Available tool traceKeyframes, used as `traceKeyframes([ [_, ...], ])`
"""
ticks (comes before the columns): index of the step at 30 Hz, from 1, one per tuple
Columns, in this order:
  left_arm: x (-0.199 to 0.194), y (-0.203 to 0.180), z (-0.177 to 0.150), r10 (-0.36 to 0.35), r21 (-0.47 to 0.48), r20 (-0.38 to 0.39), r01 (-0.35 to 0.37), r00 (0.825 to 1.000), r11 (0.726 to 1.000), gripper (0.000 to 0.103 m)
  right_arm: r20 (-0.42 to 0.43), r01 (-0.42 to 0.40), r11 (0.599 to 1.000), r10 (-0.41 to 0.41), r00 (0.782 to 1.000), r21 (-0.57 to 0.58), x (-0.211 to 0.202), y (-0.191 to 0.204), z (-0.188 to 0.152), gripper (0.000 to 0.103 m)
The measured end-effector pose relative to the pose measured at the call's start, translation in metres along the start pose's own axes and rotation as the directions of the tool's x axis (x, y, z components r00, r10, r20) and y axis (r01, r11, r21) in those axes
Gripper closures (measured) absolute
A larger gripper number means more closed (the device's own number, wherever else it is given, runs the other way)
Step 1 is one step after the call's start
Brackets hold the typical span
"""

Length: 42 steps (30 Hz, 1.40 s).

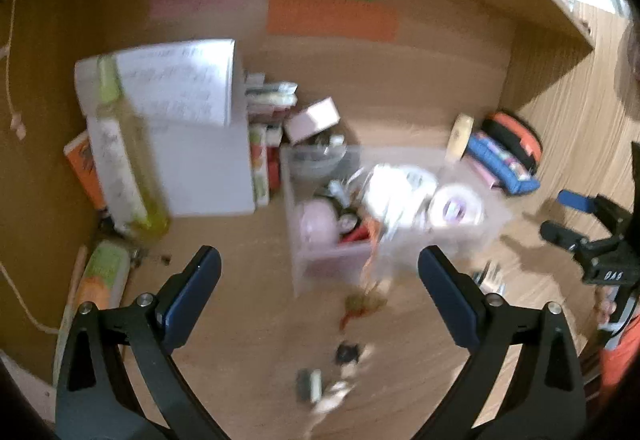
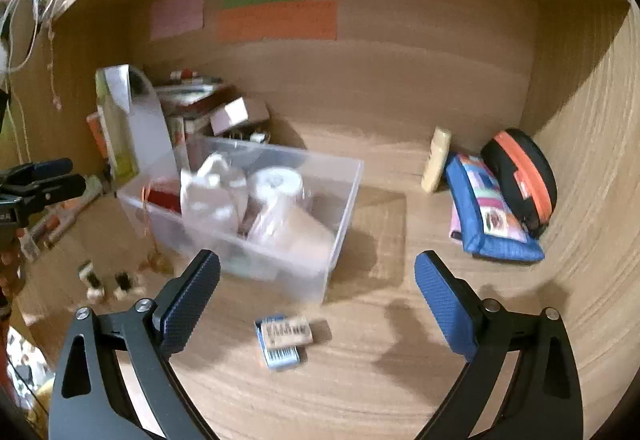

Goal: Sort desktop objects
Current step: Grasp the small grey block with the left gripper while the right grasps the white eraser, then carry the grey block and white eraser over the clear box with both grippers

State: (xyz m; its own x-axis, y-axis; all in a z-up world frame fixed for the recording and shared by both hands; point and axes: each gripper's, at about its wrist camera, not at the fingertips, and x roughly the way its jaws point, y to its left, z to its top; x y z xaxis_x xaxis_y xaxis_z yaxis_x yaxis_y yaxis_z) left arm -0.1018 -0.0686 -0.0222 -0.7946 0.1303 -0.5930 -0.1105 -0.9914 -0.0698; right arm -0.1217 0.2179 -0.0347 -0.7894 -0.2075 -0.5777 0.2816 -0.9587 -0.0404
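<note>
Wooden desk alcove, seen from both wrist cameras. The left gripper [image 1: 318, 280] and the right gripper [image 2: 318, 282] both stand with jaws wide apart and nothing between the pads. A clear plastic bin [image 2: 344, 196] sits mid-desk, holding tape rolls [image 2: 276, 180] and crumpled wrapping; it lies just ahead of both grippers. Bare desk surface [image 2: 400, 380] opens in front of the right gripper and to the right of the bin, bounded by the right side wall [image 2: 592, 180] and the back wall with its pink, green and orange paper notes [image 2: 276, 20]. Left of the bin, upright books and a white box [image 1: 200, 128] crowd the corner. At right rear: a blue pouch [image 2: 492, 224], a black-and-orange case [image 2: 520, 176], a cream bottle [image 2: 436, 160]. A small stamp block on a blue card [image 2: 284, 336] lies between the right jaws' line and the bin; small clips [image 2: 108, 280] lie scattered at left, blurred.
</note>
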Motion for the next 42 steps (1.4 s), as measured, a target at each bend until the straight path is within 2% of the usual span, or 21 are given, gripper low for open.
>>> traceKeyframes([
  [6,0.011,0.014,-0.037,0.022,-0.008,-0.090,-0.023,0.996,1.000,0.003,-0.057,0.001,1.000,-0.002,0.998,-0.018,0.009,0.000,-0.021,0.006],
  [10,0.011,0.018,-0.057,0.014,-0.010,-0.109,-0.015,0.994,1.000,0.004,-0.096,-0.004,1.000,0.002,0.995,-0.026,0.017,0.001,-0.034,0.006],
  [12,0.010,0.014,-0.065,0.009,0.010,-0.119,-0.008,0.993,1.000,0.014,-0.119,-0.011,0.999,0.007,0.993,-0.030,0.022,0.002,-0.039,0.006],
  [13,0.011,0.011,-0.068,0.008,0.020,-0.127,-0.006,0.992,1.000,0.024,-0.133,-0.015,0.999,0.011,0.991,-0.032,0.026,0.002,-0.042,0.006],
  [18,0.020,-0.003,-0.079,-0.010,0.068,-0.174,0.022,0.985,0.997,0.041,-0.187,-0.067,0.996,0.056,0.981,-0.052,0.039,0.007,-0.049,0.006],
  [20,0.025,-0.003,-0.081,-0.019,0.066,-0.197,0.033,0.980,0.997,0.056,-0.203,-0.077,0.995,0.062,0.977,-0.065,0.043,0.010,-0.049,0.006],
  [24,0.033,0.002,-0.085,-0.037,0.031,-0.226,0.045,0.974,0.999,0.065,-0.227,-0.098,0.991,0.076,0.971,-0.088,0.051,0.014,-0.048,0.009],
  [25,0.033,0.003,-0.085,-0.040,0.024,-0.231,0.046,0.972,0.999,0.072,-0.231,-0.099,0.991,0.076,0.970,-0.093,0.053,0.015,-0.048,0.013],
  [28,0.032,0.008,-0.084,-0.059,-0.010,-0.229,0.059,0.972,0.998,0.075,-0.260,-0.111,0.990,0.084,0.962,-0.091,0.061,0.015,-0.048,0.031],
  [29,0.032,0.009,-0.084,-0.058,-0.012,-0.227,0.057,0.972,0.998,0.080,-0.273,-0.117,0.989,0.090,0.958,-0.085,0.065,0.016,-0.048,0.035],
  [31,0.033,0.011,-0.085,-0.057,-0.018,-0.229,0.054,0.972,0.998,0.086,-0.298,-0.121,0.989,0.092,0.950,-0.081,0.072,0.017,-0.050,0.048],
  [34,0.032,0.012,-0.085,-0.061,-0.027,-0.227,0.056,0.972,0.998,0.088,-0.306,-0.130,0.989,0.102,0.946,-0.073,0.076,0.017,-0.052,0.064],
  [42,0.021,0.017,-0.076,-0.059,-0.043,-0.175,0.052,0.983,0.998,0.088,-0.270,-0.130,0.988,0.104,0.957,-0.081,0.068,0.018,-0.054,0.066],
])
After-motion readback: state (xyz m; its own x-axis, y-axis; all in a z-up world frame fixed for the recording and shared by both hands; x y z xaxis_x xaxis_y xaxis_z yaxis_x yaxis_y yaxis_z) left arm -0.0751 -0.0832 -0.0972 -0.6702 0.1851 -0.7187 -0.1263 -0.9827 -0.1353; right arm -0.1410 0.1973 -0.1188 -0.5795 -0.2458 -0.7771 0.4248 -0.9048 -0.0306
